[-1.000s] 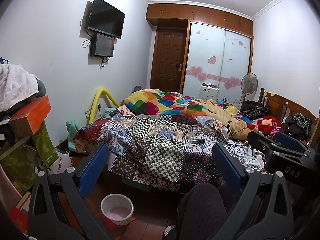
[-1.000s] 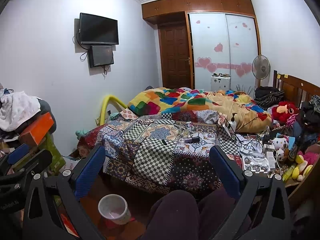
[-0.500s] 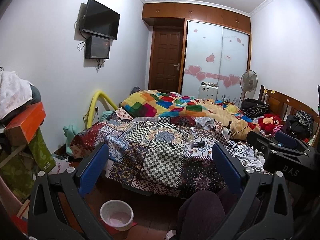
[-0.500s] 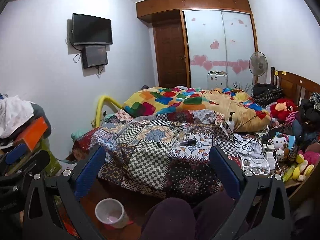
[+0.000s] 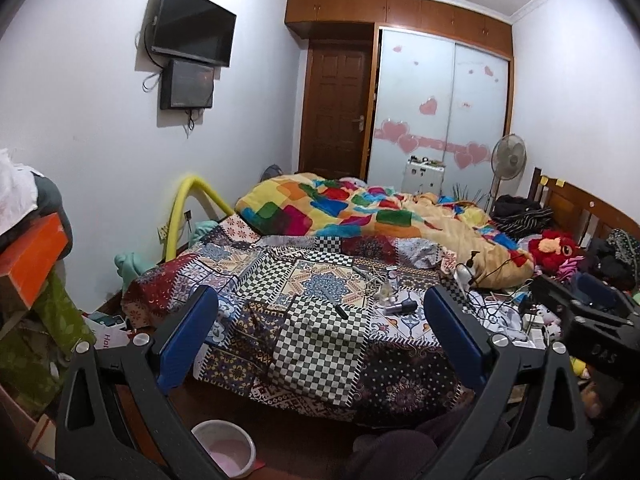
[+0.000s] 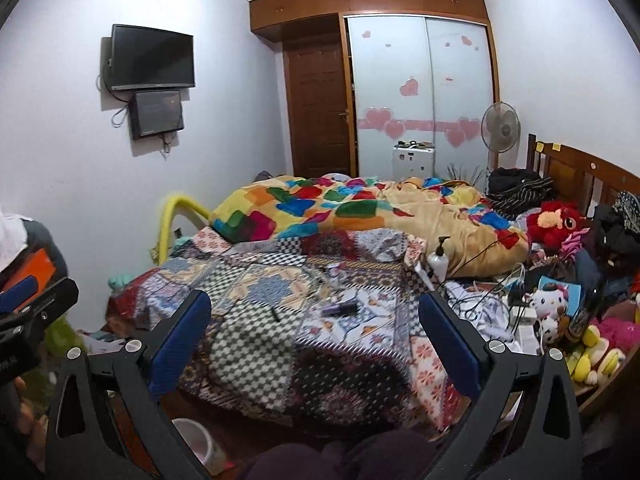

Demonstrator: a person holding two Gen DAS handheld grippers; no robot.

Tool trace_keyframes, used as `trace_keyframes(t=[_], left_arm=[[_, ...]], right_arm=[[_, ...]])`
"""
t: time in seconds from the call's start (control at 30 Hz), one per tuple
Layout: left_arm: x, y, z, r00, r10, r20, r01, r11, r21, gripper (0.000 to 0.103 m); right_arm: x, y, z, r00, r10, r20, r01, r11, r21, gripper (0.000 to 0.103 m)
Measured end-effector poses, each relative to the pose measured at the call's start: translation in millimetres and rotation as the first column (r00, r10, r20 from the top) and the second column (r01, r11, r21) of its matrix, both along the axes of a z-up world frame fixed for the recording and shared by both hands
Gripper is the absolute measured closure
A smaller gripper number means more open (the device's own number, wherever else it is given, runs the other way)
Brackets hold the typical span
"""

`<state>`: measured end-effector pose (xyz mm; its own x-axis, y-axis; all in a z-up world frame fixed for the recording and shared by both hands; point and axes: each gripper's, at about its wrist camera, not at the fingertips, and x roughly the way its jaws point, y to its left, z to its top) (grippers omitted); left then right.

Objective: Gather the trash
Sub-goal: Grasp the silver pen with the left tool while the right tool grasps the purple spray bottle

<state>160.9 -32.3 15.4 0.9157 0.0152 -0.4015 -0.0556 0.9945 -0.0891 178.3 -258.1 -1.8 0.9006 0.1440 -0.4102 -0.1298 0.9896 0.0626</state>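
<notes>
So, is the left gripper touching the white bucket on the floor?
Apart. The left wrist view shows the open left gripper held up toward the bed, with bare floor between its fingers and the white bucket.

The right gripper points at a bed under a patchwork quilt, its blue-padded jaws spread wide with nothing between them. On the quilt lie a dark pen and a small dark tube, near each other, with tangled cables to their right. A white pump bottle stands upright against the rumpled colourful duvet. A white bucket sits on the floor below the left jaw. The left gripper shows at the left edge
</notes>
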Motion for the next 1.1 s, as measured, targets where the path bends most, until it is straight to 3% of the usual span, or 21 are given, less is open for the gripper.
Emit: trace_keyframes(t=[0.17,0.43,0.53,0.7,0.8,0.97,1.1], left_arm=[[60.0,-5.1,-12.3,0.997,-0.029,-0.073,0.027,0.999,-0.030,0.000],[154.0,-13.4,-49.7,0.984,-0.056,-0.171,0.041,0.995,-0.093,0.000],[187.2,-13.8,-70.9,0.975,-0.053,-0.215,0.032,0.995,-0.098,0.000],[237.9,-22.5,-112.8,0.951,-0.011,-0.308,0.005,1.000,-0.020,0.000],[263.6,-24.5,-141.7,0.934,-0.038,-0.355,0.023,0.999,-0.045,0.000],[301.6,-28.0,-182.3,0.910,-0.047,-0.412,0.022,0.998,-0.065,0.016],[332.5,-27.9,-216.4,0.886,-0.040,-0.462,0.007,0.997,-0.072,0.029]], right_arm=[[42.9,-17.1,-7.2,1.000,-0.011,-0.018,0.010,0.999,-0.034,0.000],[115.1,-41.5,-42.4,0.990,0.011,-0.144,-0.017,0.999,-0.040,0.000],[145.7,-48.1,-62.6,0.977,0.021,-0.211,-0.027,0.999,-0.026,0.000],[194.8,-47.0,-104.4,0.942,0.059,-0.330,-0.065,0.998,-0.007,0.000],[219.0,-45.8,-125.0,0.923,0.075,-0.376,-0.082,0.997,-0.003,0.000],[253.7,-36.6,-153.0,0.906,0.107,-0.410,-0.133,0.991,-0.035,0.003],[277.0,-22.7,-173.0,0.887,0.185,-0.423,-0.249,0.963,-0.102,0.012]])
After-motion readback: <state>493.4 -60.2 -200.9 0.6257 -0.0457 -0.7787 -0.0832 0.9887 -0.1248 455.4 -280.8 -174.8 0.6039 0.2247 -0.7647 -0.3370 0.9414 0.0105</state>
